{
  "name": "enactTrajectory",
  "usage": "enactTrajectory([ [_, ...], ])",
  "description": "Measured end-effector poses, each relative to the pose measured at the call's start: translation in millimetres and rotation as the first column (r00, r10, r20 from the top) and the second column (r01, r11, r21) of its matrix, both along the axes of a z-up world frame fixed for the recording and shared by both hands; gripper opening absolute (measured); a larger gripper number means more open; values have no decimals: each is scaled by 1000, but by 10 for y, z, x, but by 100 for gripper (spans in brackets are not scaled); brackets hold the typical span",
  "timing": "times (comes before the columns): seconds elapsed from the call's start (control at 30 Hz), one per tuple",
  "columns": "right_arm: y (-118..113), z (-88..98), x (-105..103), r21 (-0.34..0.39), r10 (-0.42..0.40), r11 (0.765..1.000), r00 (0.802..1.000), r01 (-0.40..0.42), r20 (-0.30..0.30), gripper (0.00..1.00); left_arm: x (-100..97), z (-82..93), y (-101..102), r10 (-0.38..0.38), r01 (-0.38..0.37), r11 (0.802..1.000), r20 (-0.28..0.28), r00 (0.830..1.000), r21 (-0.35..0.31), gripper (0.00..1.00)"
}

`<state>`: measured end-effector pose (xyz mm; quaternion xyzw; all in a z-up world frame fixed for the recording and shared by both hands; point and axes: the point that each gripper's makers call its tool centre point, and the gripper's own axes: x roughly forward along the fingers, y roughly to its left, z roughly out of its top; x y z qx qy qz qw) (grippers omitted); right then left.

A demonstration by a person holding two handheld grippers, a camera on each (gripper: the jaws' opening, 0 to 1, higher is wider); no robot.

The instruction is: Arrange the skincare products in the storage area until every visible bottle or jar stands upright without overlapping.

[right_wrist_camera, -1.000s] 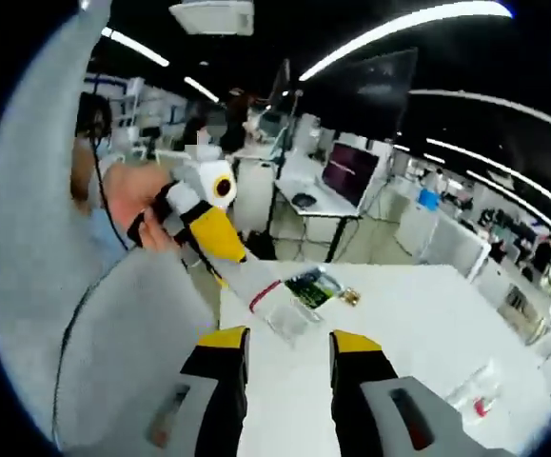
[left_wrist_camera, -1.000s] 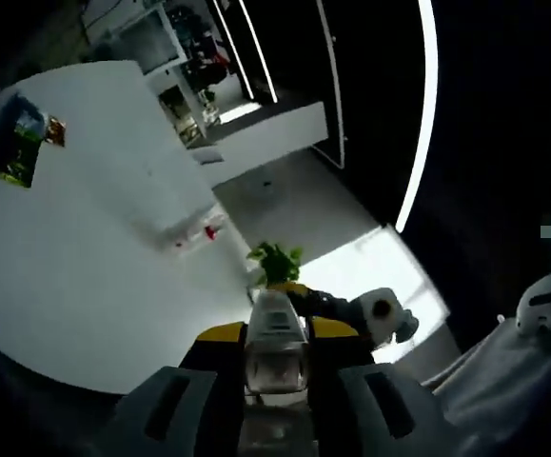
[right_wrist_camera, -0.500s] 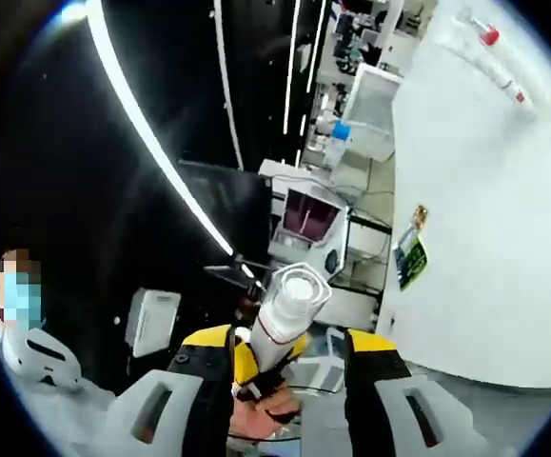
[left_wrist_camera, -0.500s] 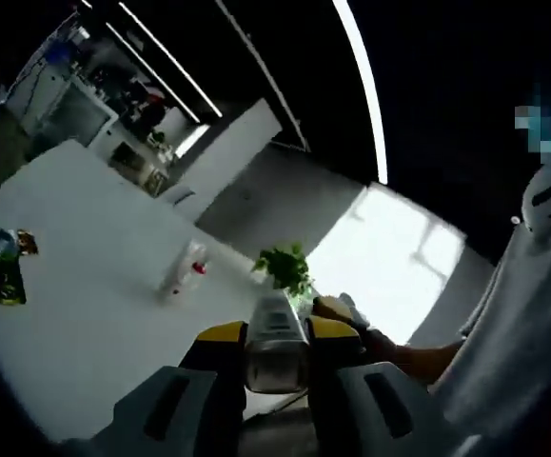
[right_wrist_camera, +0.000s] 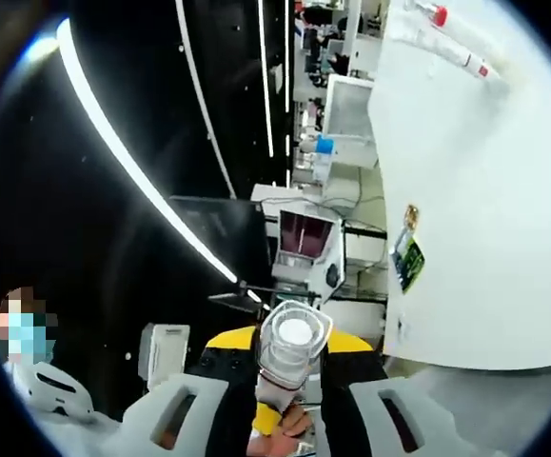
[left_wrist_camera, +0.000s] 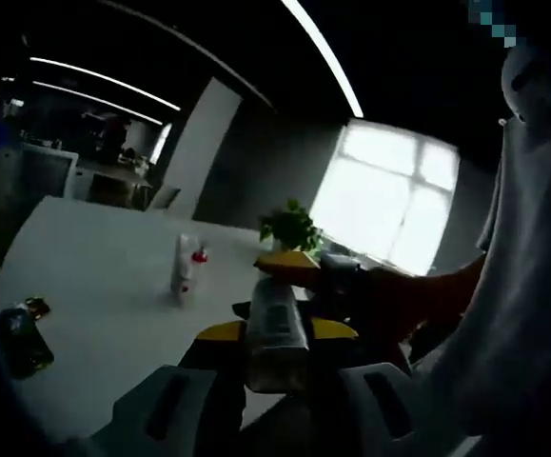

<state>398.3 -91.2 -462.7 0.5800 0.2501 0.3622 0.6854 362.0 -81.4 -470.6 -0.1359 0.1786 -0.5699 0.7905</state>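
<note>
Both grippers are off the worktop (left_wrist_camera: 113, 286), up in the air, sharing 1 bottle (left_wrist_camera: 275, 328). The left gripper (left_wrist_camera: 275, 357) is clamped on the bottle's body, jaws tight against both sides. In the right gripper view the right gripper (right_wrist_camera: 289, 367) sits around the same bottle, its clear cap (right_wrist_camera: 294, 338) pointing at the camera, jaws close on either side; whether they actually press it I cannot tell. The bottle looks like hard, smooth plastic, light, probably slippery and rigid, so it should take a firm squeeze; best hold is mid-body, not the clear cap, which could pop off or turn. A second bottle (left_wrist_camera: 185, 271) with a red top stands upright on the worktop beyond the held bottle. A dark packet (left_wrist_camera: 18, 338) lies on the worktop, well apart from that standing bottle.
</note>
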Motion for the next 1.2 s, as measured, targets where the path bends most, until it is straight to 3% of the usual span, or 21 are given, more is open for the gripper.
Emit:
enactTrajectory([
  [0.03, 2, 30, -10, -10, 16, 1000, 999, -16, 30, 17, -23, 1, -13, -13, 13, 1000, -20, 1000, -16, 21],
  [0.1, 7, 93, -36, -55, 62, 997, 994, -57, 91, 16, -88, 49, -36, -53, 42, 994, -114, 992, -97, 23],
  [0.2, 33, 215, -107, -140, 145, 983, 970, -119, 193, 16, -112, 140, -20, -98, 42, 973, -238, 966, -227, 26],
  [0.27, 46, 290, -137, -160, 177, 977, 955, -141, 238, 16, -150, 135, -18, -131, 50, 964, -309, 942, -260, 25],
  [0.33, 83, 350, -204, -188, 237, 964, 930, -189, 280, 16, -247, 147, -44, -186, 106, 957, -293, 938, -269, 25],
  [0.43, 134, 430, -295, -222, 309, 944, 887, -243, 342, 16, -388, 150, -81, -266, 182, 943, -298, 917, -280, 25],
  [0.47, 164, 471, -351, -227, 343, 934, 868, -275, 360, 16, -436, 157, -89, -295, 206, 934, -306, 905, -291, 24],
  [0.5, 190, 494, -388, -240, 364, 926, 854, -291, 371, 16, -505, 188, -100, -339, 233, 918, -334, 879, -321, 24],
  [0.53, 208, 519, -425, -245, 384, 919, 841, -309, 382, 16, -537, 199, -111, -357, 245, 911, -339, 870, -331, 24],
  [0.57, 211, 530, -433, -255, 394, 915, 830, -314, 394, 16, -521, 191, -118, -341, 236, 917, -323, 883, -322, 24],
  [0.6, 207, 528, -427, -290, 407, 907, 813, -305, 416, 16, -519, 179, -121, -324, 243, 924, -264, 909, -295, 24],
  [0.67, 203, 546, -442, -295, 424, 900, 804, -321, 416, 16, -544, 191, -132, -323, 241, 923, -262, 909, -299, 23],
  [0.8, 191, 554, -366, -290, 385, 915, 820, -280, 423, 17, -478, 204, -145, -278, 209, 934, -221, 935, -291, 23],
  [0.83, 181, 530, -326, -296, 366, 920, 832, -256, 417, 16, -426, 170, -151, -243, 188, 946, -197, 950, -263, 23],
  [1.0, 69, 414, -75, -335, 224, 938, 889, -86, 399, 16, -186, 132, -132, -108, 74, 979, -176, 978, -190, 23],
  [1.13, -16, 249, 64, -362, 133, 932, 934, -5, 331, 20, -9, 97, -57, 0, -15, 992, -119, 993, -123, 21],
  [1.2, -43, 154, 109, -356, 83, 934, 960, 18, 267, 21, 52, 44, -25, 45, -51, 997, -85, 995, -62, 21],
])
